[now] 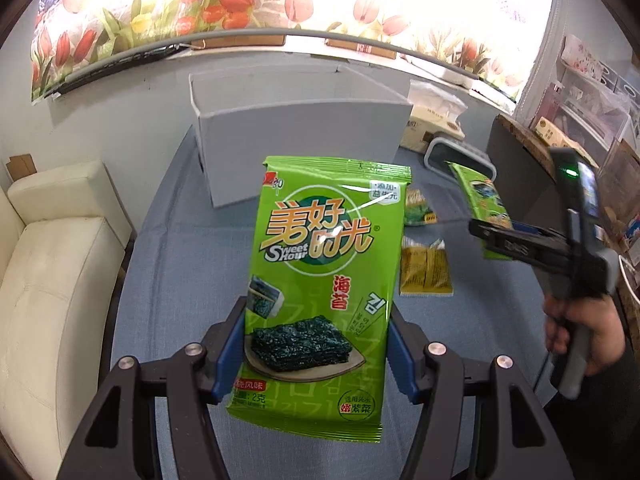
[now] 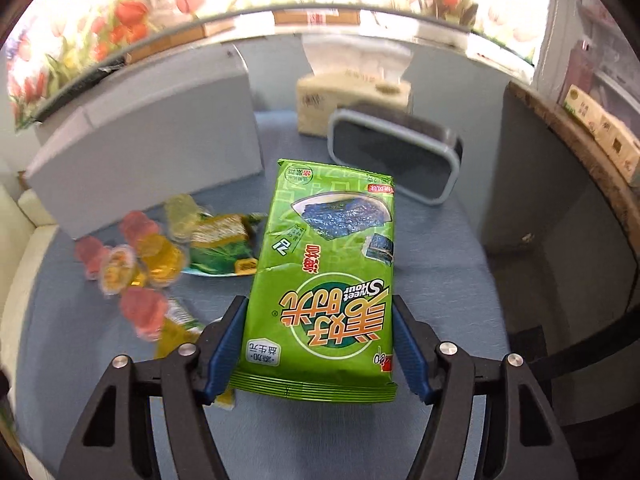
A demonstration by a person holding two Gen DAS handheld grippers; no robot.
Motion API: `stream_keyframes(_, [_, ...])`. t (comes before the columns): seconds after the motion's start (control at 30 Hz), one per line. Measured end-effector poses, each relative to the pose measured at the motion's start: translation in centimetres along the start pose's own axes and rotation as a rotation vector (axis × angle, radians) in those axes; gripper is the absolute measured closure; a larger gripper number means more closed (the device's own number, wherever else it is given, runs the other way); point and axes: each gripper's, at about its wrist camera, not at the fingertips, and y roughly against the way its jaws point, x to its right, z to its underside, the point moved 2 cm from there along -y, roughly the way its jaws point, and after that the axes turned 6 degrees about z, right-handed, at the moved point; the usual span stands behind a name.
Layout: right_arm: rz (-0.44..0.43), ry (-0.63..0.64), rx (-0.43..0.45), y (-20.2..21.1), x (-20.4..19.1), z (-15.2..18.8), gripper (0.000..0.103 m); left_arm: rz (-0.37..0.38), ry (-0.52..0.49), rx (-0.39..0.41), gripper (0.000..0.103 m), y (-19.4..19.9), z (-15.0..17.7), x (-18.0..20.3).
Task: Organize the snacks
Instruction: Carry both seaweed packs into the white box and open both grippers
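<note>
So far, little of the sorting looks finished. Each hand carries a glossy green foil seaweed packet clear of the blue cloth-covered bench. The left tool is clamped on its green seaweed packet, the blue pads pressing both long edges of the lower half, with the label upright. The right tool grips a second green seaweed packet the same way, label upside down, held over the middle of the bench. In the left wrist view the right tool shows at the right edge with that packet sticking out toward the left, a hand on its handle. On the bench, loose snacks are not yet sorted: a cluster of small pink and yellow jelly cups at the near left, a green-and-yellow wrapped snack pack beside them, and a yellow sachet pack near the middle. At the far left stands a grey cardboard box, its inside hidden; at the far right a dark plastic container with a pale grey rim lies tilted, apparently empty. Judging by this, both packets and all loose items have yet to be placed.
</note>
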Motion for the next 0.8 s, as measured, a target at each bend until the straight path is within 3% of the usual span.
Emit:
stream_keyframes(0.4, [-0.073,0.106,0.213,8.7,-3.6,-6.5,0.03,-0.043,0.009,0.15,0.036,2.2,-10.5,-0.9])
stream_keyframes(0.63, [-0.132,0.144,0.247,7.9,-7.6,-11.6,0.03,-0.065,0.056,0.167,0.036,0.8,-16.1,-3.0])
stream_keyframes(0.8, [-0.162,0.174,0.216,5.2,-10.5,-16.3,0.03,-0.084,0.068,0.144,0.036,-1.8,-19.8,-4.6])
